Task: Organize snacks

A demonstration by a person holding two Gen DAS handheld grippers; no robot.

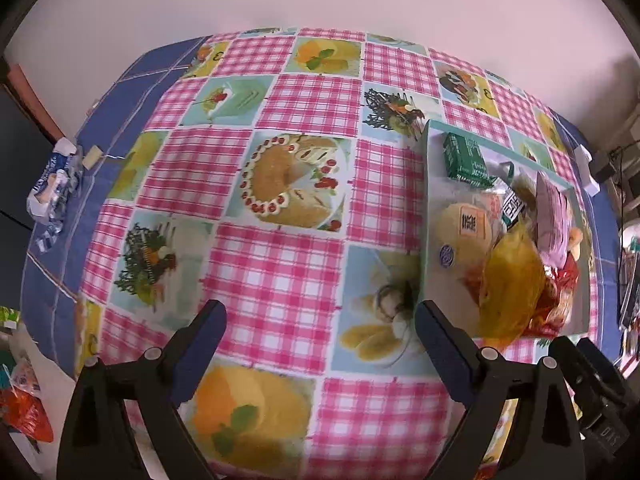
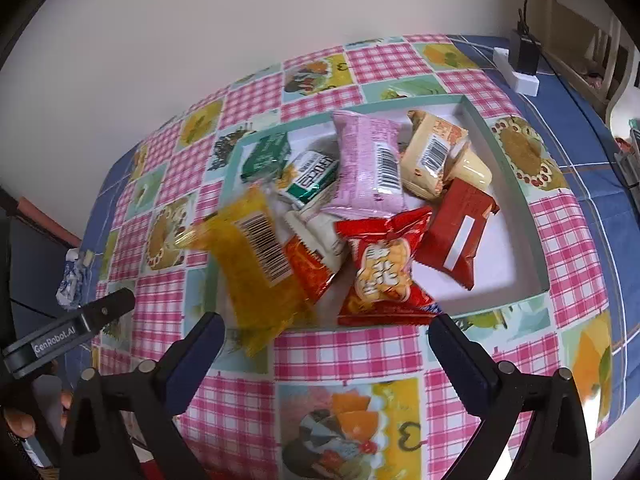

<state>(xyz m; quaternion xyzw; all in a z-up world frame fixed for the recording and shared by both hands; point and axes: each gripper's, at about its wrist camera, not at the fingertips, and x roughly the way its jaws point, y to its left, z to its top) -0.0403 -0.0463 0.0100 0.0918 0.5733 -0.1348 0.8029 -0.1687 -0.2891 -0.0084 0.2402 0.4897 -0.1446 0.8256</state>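
A shallow box with a teal rim (image 2: 516, 184) holds several snack packets: a pink one (image 2: 370, 164), a red one (image 2: 384, 268), a dark red one (image 2: 456, 232), a green one (image 2: 266, 154). A yellow packet (image 2: 256, 264) is blurred and hangs over the box's near-left rim. My right gripper (image 2: 326, 346) stands open just in front of the box, nothing between its fingers. My left gripper (image 1: 320, 332) is open over bare tablecloth, left of the box (image 1: 424, 240), with the yellow packet (image 1: 512, 280) at its right.
A checked and picture-patterned tablecloth (image 1: 280, 272) covers the table. A crumpled blue-white wrapper (image 1: 52, 188) lies at the far left edge. A white adapter with a black plug (image 2: 520, 68) sits at the back right. More packets (image 1: 24, 408) lie below the table's left edge.
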